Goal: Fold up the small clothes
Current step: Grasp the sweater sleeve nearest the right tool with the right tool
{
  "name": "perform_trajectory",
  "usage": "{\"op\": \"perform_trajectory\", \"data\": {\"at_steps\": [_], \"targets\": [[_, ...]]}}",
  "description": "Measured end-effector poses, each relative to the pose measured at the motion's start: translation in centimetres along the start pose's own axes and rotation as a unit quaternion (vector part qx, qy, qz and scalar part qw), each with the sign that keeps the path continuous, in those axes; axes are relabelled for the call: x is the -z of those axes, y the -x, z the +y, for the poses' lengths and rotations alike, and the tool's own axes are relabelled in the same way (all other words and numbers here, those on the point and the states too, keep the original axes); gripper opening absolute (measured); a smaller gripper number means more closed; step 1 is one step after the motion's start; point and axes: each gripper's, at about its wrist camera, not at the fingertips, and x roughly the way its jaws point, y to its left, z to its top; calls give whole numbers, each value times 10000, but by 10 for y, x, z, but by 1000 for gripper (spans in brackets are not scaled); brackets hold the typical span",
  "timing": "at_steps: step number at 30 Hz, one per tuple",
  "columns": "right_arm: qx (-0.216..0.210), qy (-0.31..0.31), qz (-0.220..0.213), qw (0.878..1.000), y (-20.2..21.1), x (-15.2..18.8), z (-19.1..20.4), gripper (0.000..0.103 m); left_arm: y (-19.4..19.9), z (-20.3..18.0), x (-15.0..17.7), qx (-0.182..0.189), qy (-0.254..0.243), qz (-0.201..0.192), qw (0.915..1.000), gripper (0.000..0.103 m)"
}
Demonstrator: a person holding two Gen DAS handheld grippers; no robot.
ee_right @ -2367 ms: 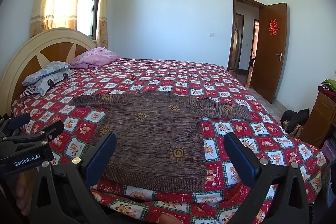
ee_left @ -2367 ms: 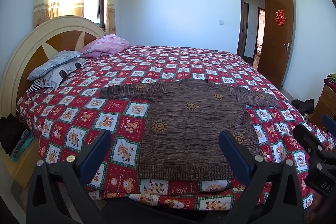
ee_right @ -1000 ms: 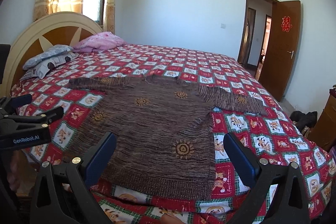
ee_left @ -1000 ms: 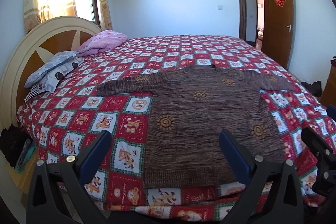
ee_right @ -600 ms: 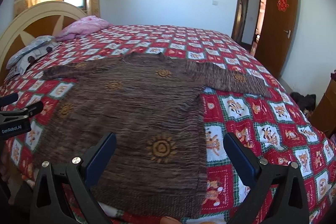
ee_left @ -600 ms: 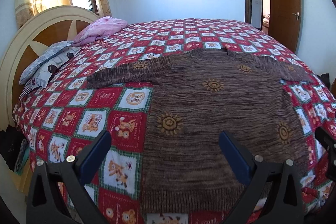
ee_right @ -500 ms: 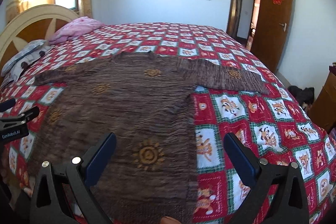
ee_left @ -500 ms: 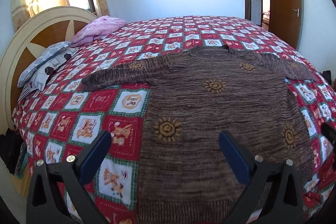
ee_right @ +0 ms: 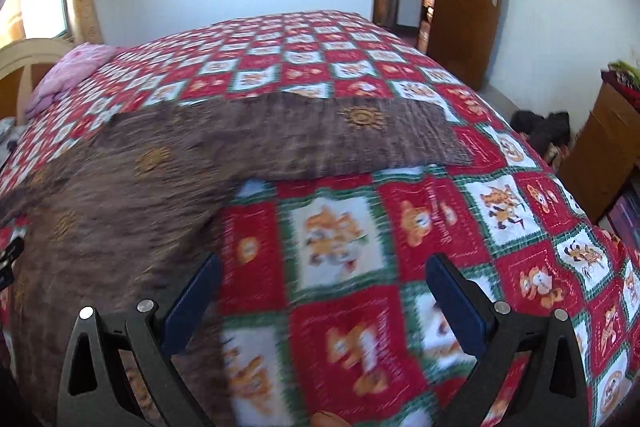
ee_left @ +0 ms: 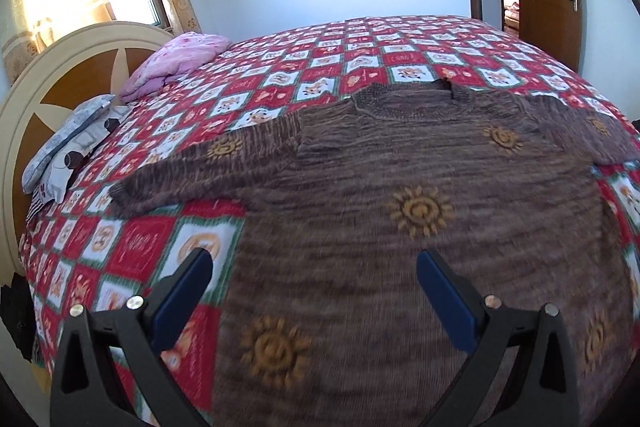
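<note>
Brown knitted sweater (ee_left: 420, 211) lies spread flat on the bed (ee_left: 400, 55) over its red patchwork quilt, sleeves out to both sides. Left tongs (ee_left: 314, 293) hang above its lower body, blue fingers wide apart and empty. Right tongs (ee_right: 322, 297), also gaping and empty, hang over the quilt just beside its right edge, below the right sleeve (ee_right: 360, 139).

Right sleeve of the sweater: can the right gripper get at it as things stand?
Probably yes. The right gripper is open over the bedspread, and the sweater's right sleeve lies flat ahead of it with nothing on top or in between.
</note>
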Motion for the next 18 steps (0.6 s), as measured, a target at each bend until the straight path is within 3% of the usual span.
{"op": "perform_trajectory", "data": {"at_steps": [5, 9, 11, 13, 18], "targets": [[265, -472, 146, 9984, -38, -33, -52, 102, -25, -9, -16, -90, 54, 65, 9999, 103], [337, -1219, 213, 9917, -74, -61, -108, 100, -43, -14, -26, -165, 71, 102, 9998, 103], [342, -1480, 277, 9880, -89, -72, -129, 87, -50, -17, -29, -176, 69, 129, 9997, 103], [316, -1596, 336, 9861, -102, -80, -141, 80, -55, -18, -31, -155, 94, 152, 9997, 103], [220, -1626, 411, 9856, -128, -100, -147, 79, -64, -22, -31, -133, 80, 229, 9996, 103]]}}
